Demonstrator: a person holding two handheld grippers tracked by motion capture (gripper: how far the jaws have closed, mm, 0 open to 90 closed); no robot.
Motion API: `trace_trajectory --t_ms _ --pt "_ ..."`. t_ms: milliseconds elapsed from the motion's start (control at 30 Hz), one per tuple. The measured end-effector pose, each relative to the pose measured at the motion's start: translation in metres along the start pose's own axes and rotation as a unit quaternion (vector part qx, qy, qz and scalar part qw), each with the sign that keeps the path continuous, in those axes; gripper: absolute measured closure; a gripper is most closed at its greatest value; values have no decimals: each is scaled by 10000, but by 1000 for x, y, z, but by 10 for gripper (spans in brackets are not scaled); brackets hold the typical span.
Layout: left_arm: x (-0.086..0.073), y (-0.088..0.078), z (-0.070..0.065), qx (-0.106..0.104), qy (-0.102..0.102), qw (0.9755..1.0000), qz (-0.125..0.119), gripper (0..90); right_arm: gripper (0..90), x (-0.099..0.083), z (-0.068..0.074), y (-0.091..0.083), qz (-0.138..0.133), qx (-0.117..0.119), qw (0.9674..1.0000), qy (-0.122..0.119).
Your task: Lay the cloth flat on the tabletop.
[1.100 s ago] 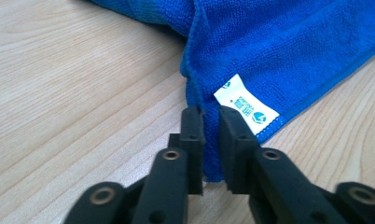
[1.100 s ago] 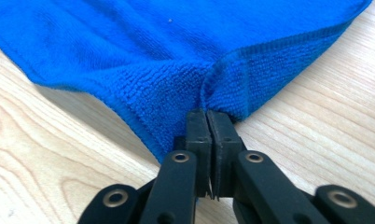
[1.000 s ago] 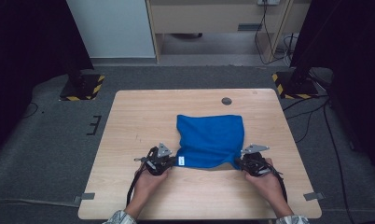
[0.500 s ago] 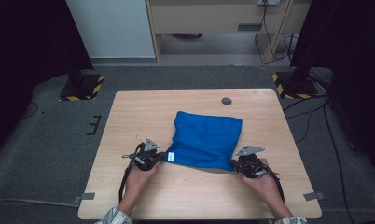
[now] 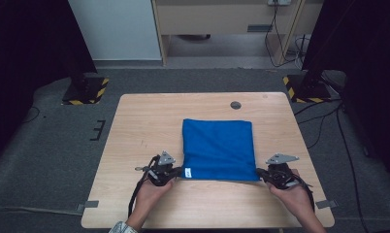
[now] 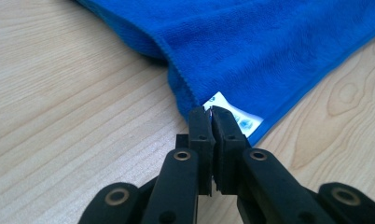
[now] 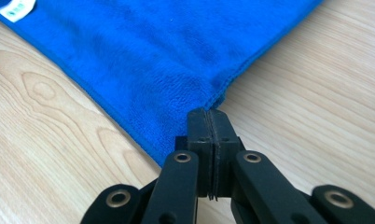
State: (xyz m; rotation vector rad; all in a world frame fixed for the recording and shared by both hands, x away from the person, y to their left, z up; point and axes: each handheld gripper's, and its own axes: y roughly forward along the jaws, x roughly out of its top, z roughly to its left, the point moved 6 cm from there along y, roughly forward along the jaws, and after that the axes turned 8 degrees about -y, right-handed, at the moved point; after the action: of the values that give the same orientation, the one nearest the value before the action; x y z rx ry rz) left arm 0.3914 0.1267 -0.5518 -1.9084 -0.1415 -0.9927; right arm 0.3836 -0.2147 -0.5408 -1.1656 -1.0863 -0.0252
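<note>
Pinching the folded blue towel [image 5: 218,149] at its near corners, the left gripper [image 5: 176,173] and right gripper [image 5: 261,176] were clamped on it above the tabletop [image 5: 144,121].

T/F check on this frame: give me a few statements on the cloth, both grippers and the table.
1. The left gripper is shut on the near corner of the blue cloth by its white label. True.
2. The right gripper hangs open above the cloth. False: its jaws are closed on the other near corner.
3. The cloth is bunched in a heap. False: it lies flat and folded on the wooden table.
4. A small dark round disc sits near the table's far edge. True.
</note>
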Motion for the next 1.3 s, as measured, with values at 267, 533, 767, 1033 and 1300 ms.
trace_trajectory --t_ms 267,533,767,1033,1300 --pt "-5 -6 5 72 -81 9999 35 884 894 -1 5 2 15 108 9999 -67" --pt "-13 -14 -10 59 -181 9998 102 882 893 -9 6 -10 56 59 9998 -166" --pt "-16 -21 -7 212 -267 9993 -130 474 615 -14 8 -11 90 -24 9997 -221" --pt "-5 -20 12 332 -201 9983 -424 213 309 -8 0 -5 -120 -272 9995 -146" --pt "-1 -8 32 450 -376 9973 -444 122 187 3 -10 12 -322 -383 9987 14"
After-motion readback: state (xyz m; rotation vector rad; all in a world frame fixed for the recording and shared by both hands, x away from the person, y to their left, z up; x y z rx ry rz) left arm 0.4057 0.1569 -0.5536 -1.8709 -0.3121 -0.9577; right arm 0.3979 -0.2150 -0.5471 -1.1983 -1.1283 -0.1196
